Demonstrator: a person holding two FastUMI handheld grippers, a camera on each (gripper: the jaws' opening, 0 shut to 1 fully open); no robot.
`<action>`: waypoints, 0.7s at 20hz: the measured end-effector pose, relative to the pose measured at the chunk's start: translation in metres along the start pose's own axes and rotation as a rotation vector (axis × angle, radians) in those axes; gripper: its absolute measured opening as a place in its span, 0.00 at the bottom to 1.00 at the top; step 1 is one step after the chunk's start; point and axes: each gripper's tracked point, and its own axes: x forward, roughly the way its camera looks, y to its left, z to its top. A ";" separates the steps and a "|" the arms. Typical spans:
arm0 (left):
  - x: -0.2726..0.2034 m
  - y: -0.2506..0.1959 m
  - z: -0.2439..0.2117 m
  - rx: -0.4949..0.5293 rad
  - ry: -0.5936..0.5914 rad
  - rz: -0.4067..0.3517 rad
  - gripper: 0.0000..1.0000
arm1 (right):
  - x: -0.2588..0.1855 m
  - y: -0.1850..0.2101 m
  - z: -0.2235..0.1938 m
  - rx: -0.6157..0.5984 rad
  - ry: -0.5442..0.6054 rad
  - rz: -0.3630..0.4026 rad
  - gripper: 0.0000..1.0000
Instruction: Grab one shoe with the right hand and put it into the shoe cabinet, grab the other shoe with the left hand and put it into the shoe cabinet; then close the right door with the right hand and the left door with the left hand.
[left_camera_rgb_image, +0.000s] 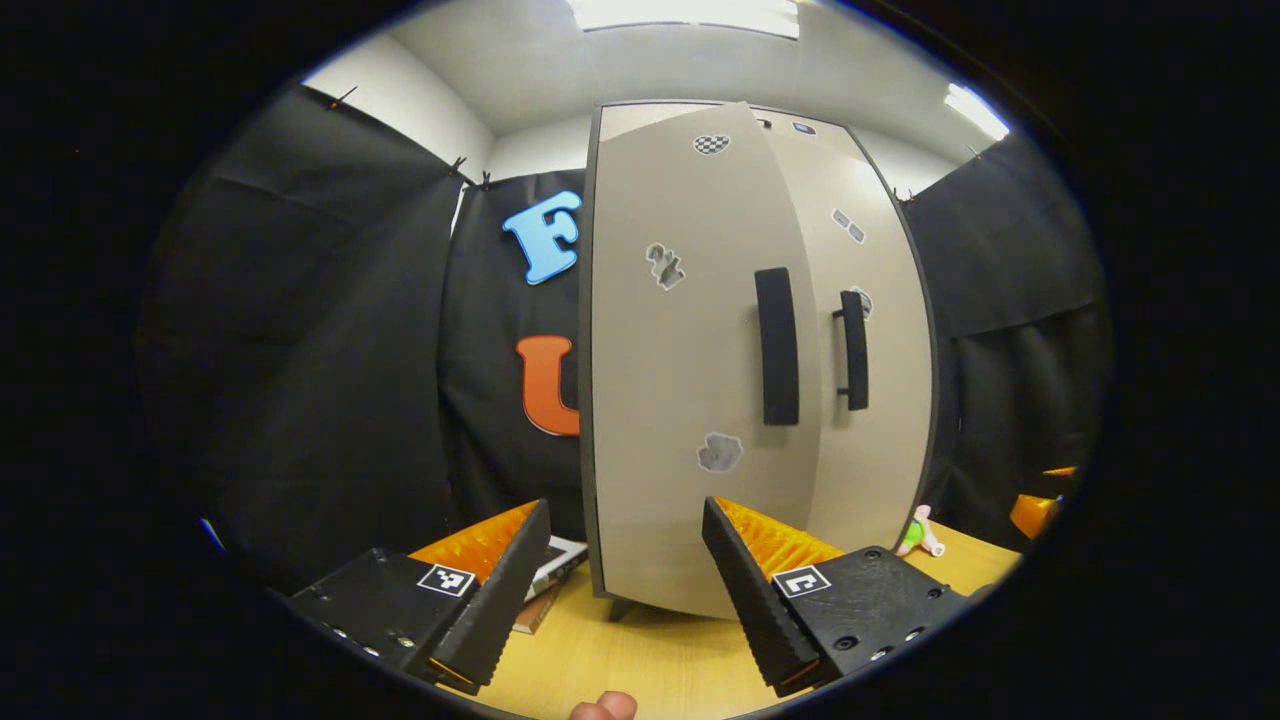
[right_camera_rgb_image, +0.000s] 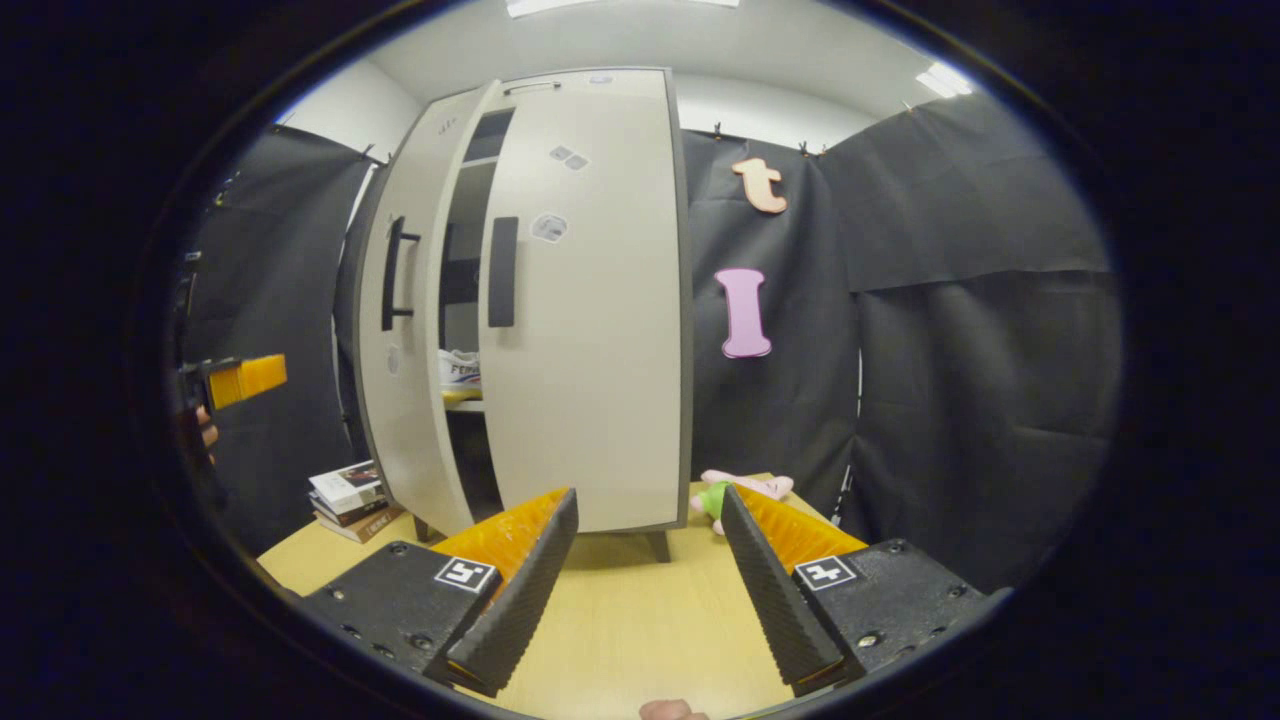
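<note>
Right gripper view shows my right gripper (right_camera_rgb_image: 648, 560) spread wide with nothing between its fingers, aimed at the shoe cabinet (right_camera_rgb_image: 590, 330) on the wooden table (right_camera_rgb_image: 620, 620). The right door (right_camera_rgb_image: 585, 300) looks almost shut; the left door (right_camera_rgb_image: 405, 330) stands ajar, and through the gap between them I see a white shoe (right_camera_rgb_image: 460, 370) on a shelf inside. I cannot tell whether the second shoe is there too. My left gripper (left_camera_rgb_image: 620, 570) is likewise open and empty, close in front of the left door's face. I judge the doors to be light, stiff panels that swing easily on their hinges; their smooth fronts could slip under the fingers, so I would push flat near the dark vertical handle (left_camera_rgb_image: 777, 345), or hook it, rather than pinch the edge. Left of the cabinet lies a stack of books (right_camera_rgb_image: 350, 495), near the left door's foot but probably outside its swing. Right of the cabinet, a pink and green soft toy (right_camera_rgb_image: 735, 490) lies well away from the doors.
</note>
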 end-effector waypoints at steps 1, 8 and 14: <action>-0.007 -0.007 -0.015 -0.013 0.022 -0.014 0.92 | -0.002 0.004 0.000 -0.005 -0.002 0.007 0.94; -0.043 -0.035 -0.071 -0.065 0.072 -0.067 0.93 | -0.009 0.027 -0.017 -0.001 0.027 0.054 0.94; -0.050 -0.046 -0.080 -0.072 0.065 -0.098 0.93 | -0.011 0.029 -0.029 -0.028 0.043 0.039 0.94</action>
